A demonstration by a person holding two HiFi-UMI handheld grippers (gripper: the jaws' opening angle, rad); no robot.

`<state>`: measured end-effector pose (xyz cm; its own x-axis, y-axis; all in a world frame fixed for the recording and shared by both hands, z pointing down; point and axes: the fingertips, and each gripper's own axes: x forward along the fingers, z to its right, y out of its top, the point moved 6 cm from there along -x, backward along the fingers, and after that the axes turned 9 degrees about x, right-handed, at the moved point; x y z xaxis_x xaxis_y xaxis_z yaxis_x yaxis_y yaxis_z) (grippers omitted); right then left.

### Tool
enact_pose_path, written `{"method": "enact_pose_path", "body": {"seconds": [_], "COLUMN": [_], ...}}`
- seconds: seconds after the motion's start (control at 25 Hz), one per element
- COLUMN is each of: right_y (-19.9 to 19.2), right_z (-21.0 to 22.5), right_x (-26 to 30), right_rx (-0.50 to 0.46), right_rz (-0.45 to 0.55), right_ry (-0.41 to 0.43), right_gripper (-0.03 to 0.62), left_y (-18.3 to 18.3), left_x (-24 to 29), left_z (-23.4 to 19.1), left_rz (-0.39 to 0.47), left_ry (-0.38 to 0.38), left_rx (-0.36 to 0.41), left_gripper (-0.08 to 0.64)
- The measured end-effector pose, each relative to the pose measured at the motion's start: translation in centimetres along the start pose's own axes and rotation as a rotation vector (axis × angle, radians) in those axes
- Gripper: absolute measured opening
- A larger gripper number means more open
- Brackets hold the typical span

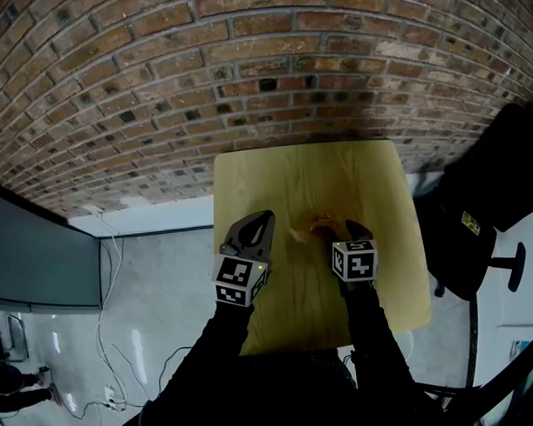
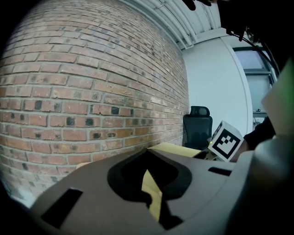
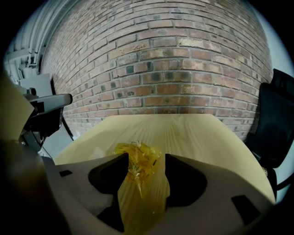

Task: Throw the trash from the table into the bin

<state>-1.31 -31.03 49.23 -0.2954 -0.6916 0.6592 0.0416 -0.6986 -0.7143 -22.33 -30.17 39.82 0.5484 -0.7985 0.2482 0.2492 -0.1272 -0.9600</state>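
Yellow plastic wrapper (image 1: 322, 223) lies crumpled on the tabletop (image 1: 370, 169) in the head view, just ahead of the right hand-held gripper (image 1: 356, 229); the left gripper view shows the left hand-held gripper (image 2: 147, 153) closed and empty; the right gripper view shows the wrapper between narrowly parted jaws.

Even, diffuse indoor light fell on the brick wall (image 1: 270, 68) and table (image 1: 370, 178), and shadows were faint. The glossy floor (image 1: 164, 290) showed pale glare. Fisheye distortion bowed the mortar lines, the corners vignetted to black, and the near foreground in both gripper views was soft.
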Motion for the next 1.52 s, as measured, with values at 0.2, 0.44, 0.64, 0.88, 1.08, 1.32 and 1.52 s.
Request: {"method": "enact_pose_path", "body": {"seconds": [0.2,0.44,0.64,0.88,1.08,1.32,1.52], "right_y": [-0.3,0.1,0.5,1.5,2.1,2.7,2.3], "right_z": [0.2,0.7,0.7,0.5,0.3,0.0,-0.4], "right_x": [0.7,0.4,-0.1,-1.3,-2.9,-5.4,-8.0], "right_rx": [-0.003,-0.025,-0.023,-0.063,-0.074,-0.066,-0.047], "right_rz": [-0.031,-0.005,0.030,0.096,0.136,0.195,0.238], "right_ry": [0.001,-0.035,-0.039,-0.051,-0.065,-0.084,-0.107], "right_gripper": [0.254,0.063,0.023,0.014,0.012,0.012,0.012], "left_y": [-0.1,-0.1,0.0,0.1,0.5,0.9,1.2], "left_x": [0.0,-0.2,-0.4,-0.7,-1.0,-1.8,-2.8], "left_z": [-0.1,-0.2,-0.2,-0.1,0.2,0.7,1.8], "left_rz": [-0.006,-0.009,-0.009,0.002,0.016,0.035,0.051], "left_ry": [0.006,0.012,0.017,0.018,0.008,-0.017,-0.055], "left_rx": [0.005,0.009,0.011,0.006,0.006,0.012,0.020], "left_gripper": [0.005,0.005,0.005,0.005,0.005,0.005,0.005]}}
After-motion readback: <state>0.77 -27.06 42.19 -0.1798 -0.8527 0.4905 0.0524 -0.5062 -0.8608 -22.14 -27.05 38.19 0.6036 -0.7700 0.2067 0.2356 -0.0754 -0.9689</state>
